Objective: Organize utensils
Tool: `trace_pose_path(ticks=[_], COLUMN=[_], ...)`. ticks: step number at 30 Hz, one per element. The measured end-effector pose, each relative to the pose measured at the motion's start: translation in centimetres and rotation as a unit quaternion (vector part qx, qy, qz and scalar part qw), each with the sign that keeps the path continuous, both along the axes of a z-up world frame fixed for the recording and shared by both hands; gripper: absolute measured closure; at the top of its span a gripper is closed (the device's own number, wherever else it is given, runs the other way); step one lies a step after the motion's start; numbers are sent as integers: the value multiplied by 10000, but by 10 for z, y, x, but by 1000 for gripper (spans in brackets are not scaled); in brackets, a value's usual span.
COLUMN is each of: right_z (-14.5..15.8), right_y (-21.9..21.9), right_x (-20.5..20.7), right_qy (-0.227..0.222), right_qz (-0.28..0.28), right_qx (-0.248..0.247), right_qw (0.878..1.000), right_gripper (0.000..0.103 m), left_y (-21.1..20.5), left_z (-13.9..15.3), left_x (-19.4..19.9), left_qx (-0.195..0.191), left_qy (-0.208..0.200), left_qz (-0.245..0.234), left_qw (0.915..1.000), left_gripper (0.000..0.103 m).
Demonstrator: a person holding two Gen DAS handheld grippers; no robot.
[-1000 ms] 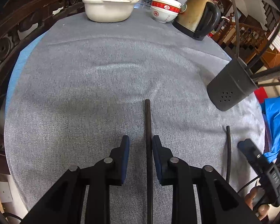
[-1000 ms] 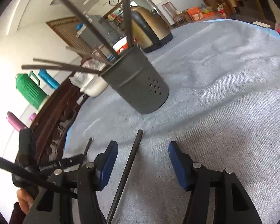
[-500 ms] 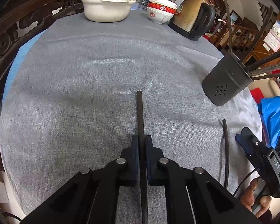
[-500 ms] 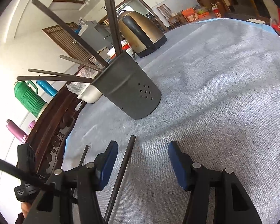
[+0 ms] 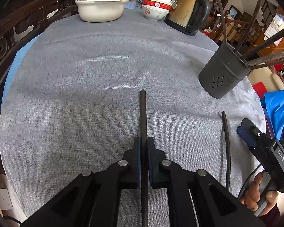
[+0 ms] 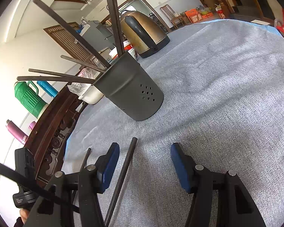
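Note:
My left gripper is shut on a dark chopstick that points away from me over the grey tablecloth. A second dark chopstick lies on the cloth to the right, in front of my right gripper. In the right wrist view that chopstick lies between my open right gripper's fingers, nearer the left one. A dark grey perforated utensil holder stands at the right with several chopsticks in it; it also shows in the right wrist view.
At the table's far edge stand a white basin with a plastic bag, stacked red-and-white bowls and a brass kettle. A carved wooden chair back runs along the left. A green jug stands beyond the table.
My left gripper has closed on the chopstick that lay between its fingers and has moved a little forward. My right gripper stayed open and drew slightly back from the holder.

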State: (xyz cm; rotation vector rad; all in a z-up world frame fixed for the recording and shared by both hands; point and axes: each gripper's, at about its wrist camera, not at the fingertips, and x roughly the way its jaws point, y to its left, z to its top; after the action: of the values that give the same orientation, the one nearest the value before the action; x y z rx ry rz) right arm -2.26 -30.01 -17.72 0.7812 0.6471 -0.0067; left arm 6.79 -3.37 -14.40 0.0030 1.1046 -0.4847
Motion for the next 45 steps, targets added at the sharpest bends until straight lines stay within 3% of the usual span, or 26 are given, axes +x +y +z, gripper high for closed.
trace_pose_path(ticks=[18,45], right_z=[0,0], right_y=[0,-1], right_x=[-2,-2], right_qy=[-7,-6], right_qz=[-32,-39], right_qx=[0,-5], right_qw=[10000,10000], right_gripper=[43,43], left_y=[7,-2], left_z=[-1,1], left_x=[-6,-3], left_qx=[-110,122], left_qy=[-120,-72], left_qz=[31,36], left_qw=[9999,9999], left_gripper=[96,96])
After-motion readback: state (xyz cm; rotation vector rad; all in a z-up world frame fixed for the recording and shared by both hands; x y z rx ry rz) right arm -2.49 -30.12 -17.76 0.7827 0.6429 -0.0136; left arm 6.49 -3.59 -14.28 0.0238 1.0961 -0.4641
